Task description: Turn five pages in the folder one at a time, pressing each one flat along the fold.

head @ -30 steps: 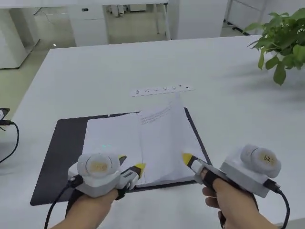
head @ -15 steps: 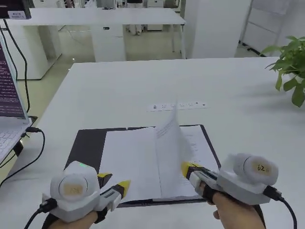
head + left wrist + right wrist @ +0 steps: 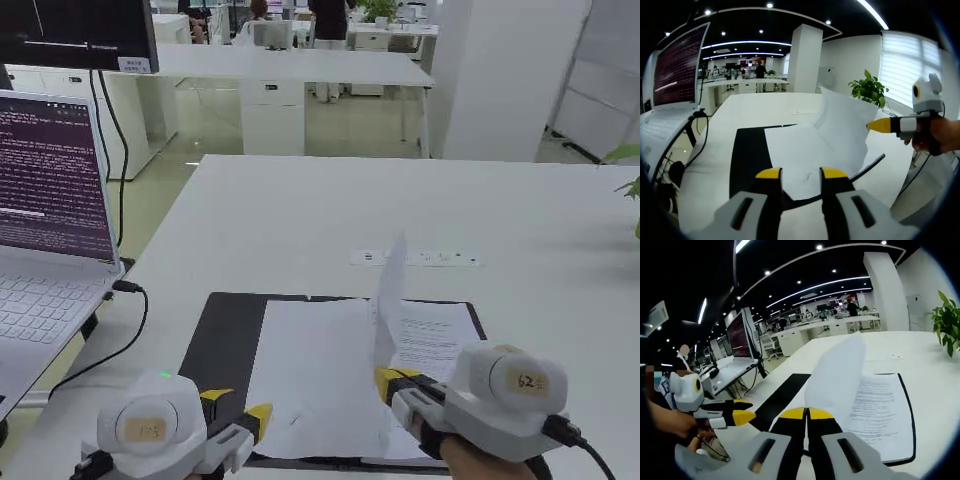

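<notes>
The head view looked down on the folder (image 3: 225,340) from six o'clock. Gripper views, close at seven and five o'clock, shared its raised page (image 3: 840,120).

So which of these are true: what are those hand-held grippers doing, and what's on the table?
1. The right hand-held gripper pinches a page that stands upright. True.
2. The left hand-held gripper grips the folder's cover. False: its jaws are apart with nothing between them.
3. A laptop with its screen lit sits left of the folder. True.
4. The folder is closed. False: it lies open, with sheets flat on both sides of the raised page.
5. The power strip lies on top of the folder. False: it lies on the table, beyond the folder's far edge.
</notes>
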`<state>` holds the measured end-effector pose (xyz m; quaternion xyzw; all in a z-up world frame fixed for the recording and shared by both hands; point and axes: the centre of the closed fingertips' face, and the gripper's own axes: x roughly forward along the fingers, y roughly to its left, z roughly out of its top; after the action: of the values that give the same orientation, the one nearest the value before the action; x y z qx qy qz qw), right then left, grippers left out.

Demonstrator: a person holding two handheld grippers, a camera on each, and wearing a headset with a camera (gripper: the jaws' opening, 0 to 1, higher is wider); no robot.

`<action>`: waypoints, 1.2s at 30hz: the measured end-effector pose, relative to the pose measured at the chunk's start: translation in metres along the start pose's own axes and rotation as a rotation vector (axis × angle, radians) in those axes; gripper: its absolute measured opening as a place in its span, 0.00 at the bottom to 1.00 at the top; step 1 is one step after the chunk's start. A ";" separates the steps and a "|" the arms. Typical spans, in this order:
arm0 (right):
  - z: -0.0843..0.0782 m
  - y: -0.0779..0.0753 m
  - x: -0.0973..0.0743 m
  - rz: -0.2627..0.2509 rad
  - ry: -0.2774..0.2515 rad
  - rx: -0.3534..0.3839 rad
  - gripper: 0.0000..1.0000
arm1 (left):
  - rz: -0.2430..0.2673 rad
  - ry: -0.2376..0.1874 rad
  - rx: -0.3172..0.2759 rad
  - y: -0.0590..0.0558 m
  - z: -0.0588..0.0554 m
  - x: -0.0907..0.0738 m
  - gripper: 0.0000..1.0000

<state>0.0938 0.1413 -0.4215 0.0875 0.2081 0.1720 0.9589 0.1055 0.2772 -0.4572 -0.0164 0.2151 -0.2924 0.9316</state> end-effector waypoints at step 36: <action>-0.104 0.073 0.085 0.129 0.363 -0.349 0.00 | 0.094 0.013 -0.084 0.037 -0.027 -0.046 0.26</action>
<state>0.1001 0.2495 -0.5291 -0.0985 0.3380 0.2788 0.8935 0.0803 0.3355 -0.4695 -0.0435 0.2336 -0.2394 0.9414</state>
